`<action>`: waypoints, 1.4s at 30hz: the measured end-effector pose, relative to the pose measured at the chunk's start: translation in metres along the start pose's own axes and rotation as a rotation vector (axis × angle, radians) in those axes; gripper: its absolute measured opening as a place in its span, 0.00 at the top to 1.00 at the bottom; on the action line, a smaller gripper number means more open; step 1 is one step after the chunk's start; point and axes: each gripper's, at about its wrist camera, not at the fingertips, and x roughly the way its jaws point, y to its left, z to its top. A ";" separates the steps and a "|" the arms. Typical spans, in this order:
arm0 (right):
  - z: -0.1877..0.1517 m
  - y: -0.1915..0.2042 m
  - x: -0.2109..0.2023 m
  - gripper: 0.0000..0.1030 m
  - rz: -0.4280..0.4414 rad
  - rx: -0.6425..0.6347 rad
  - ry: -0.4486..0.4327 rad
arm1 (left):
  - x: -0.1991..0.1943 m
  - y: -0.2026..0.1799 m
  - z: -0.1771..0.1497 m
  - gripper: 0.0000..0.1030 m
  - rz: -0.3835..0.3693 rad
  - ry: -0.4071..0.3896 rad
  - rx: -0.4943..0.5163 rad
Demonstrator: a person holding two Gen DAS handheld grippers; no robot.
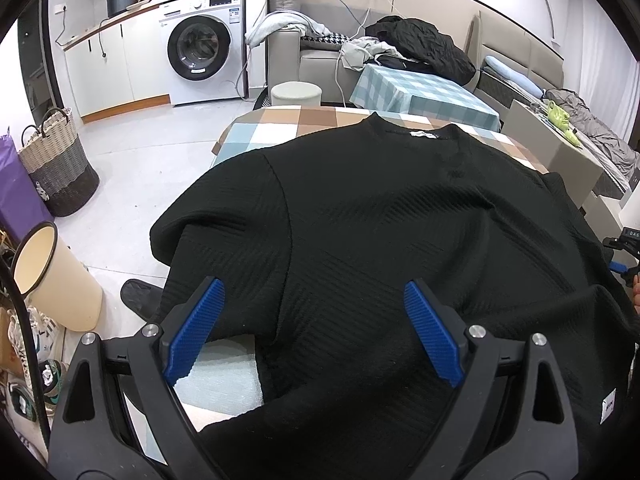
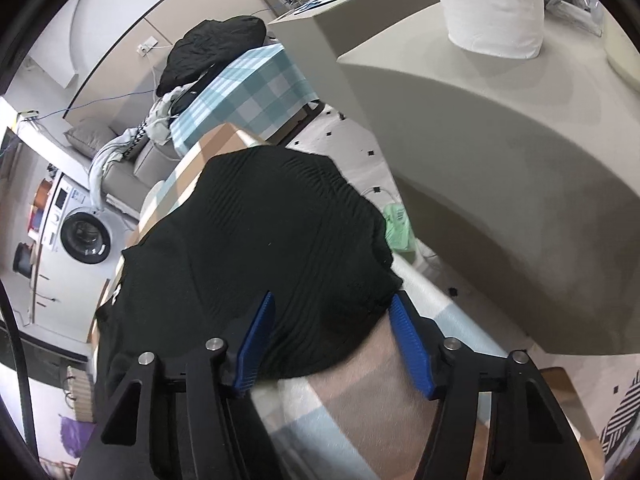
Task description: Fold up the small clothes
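Left gripper (image 1: 314,332) at the near edge of the table (image 1: 256,130), blue fingers (image 1: 196,328) spread wide apart, nothing clamped; black sweater (image 1: 380,240) fabric lies between and under them. A pale patch of the checked cloth shows bare just inside the left finger, where the sweater hem curls back.

Right gripper (image 2: 334,346) also spread apart, gripping nothing. Its left finger (image 2: 256,346) sits over the sweater (image 2: 260,240); its right finger touches or nearly touches the sweater's corner, can't tell which, with bare checked cloth (image 2: 360,392) between the fingers near the camera.

Sweater lies flat, covering most of the tabletop, collar toward the far edge. One sleeve hangs off the left edge, the other side drapes over the right edge. Far left corner of the tabletop is uncovered.

White tag inside the collar (image 1: 416,133), writing too small to read. Another small white label (image 1: 608,406) on the hem at the near right, print unreadable.

Left of the table: open floor, then a cream bin (image 1: 56,276), a woven basket (image 1: 56,164), and a washing machine (image 1: 204,40) farther back. Beyond the far edge: a second table with teal checks (image 1: 424,92), dark clothes heaped on it. Right side: a grey curved counter (image 2: 500,140) close by with a white paper roll (image 2: 496,4).
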 end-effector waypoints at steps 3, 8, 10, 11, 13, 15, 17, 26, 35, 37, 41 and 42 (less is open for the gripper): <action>0.005 -0.001 0.003 0.64 -0.041 -0.007 -0.029 | 0.001 0.000 0.000 0.12 0.001 0.001 0.001; 0.006 -0.004 -0.003 0.87 -0.094 -0.002 -0.090 | 0.002 0.000 0.001 0.12 0.000 -0.006 -0.002; 0.007 0.008 -0.010 0.89 -0.101 -0.039 -0.128 | 0.002 0.000 0.002 0.12 0.005 -0.012 -0.005; 0.007 0.015 -0.015 0.89 -0.098 -0.059 -0.148 | 0.002 0.001 0.002 0.12 0.007 -0.016 -0.006; 0.009 0.037 -0.025 0.89 -0.054 -0.116 -0.194 | 0.002 0.002 0.003 0.12 0.006 -0.021 -0.010; 0.009 0.061 -0.036 0.89 0.036 -0.165 -0.240 | 0.002 0.003 0.003 0.12 0.002 -0.023 -0.015; 0.003 0.094 -0.044 0.89 0.174 -0.235 -0.260 | 0.002 0.002 0.003 0.12 -0.001 -0.025 -0.012; -0.074 0.192 -0.027 0.62 0.443 -0.666 0.082 | 0.002 0.000 0.003 0.12 -0.007 -0.032 -0.016; -0.079 0.158 0.018 0.62 0.207 -0.566 0.201 | -0.009 0.031 -0.014 0.12 0.018 -0.025 -0.118; -0.082 0.155 0.016 0.62 0.200 -0.540 0.205 | -0.015 0.046 -0.023 0.12 0.022 -0.016 -0.154; -0.086 0.149 -0.002 0.62 0.228 -0.541 0.172 | -0.024 0.075 -0.036 0.20 -0.008 -0.006 -0.259; -0.088 0.147 -0.009 0.61 0.242 -0.537 0.167 | -0.025 0.083 -0.039 0.23 -0.029 0.002 -0.295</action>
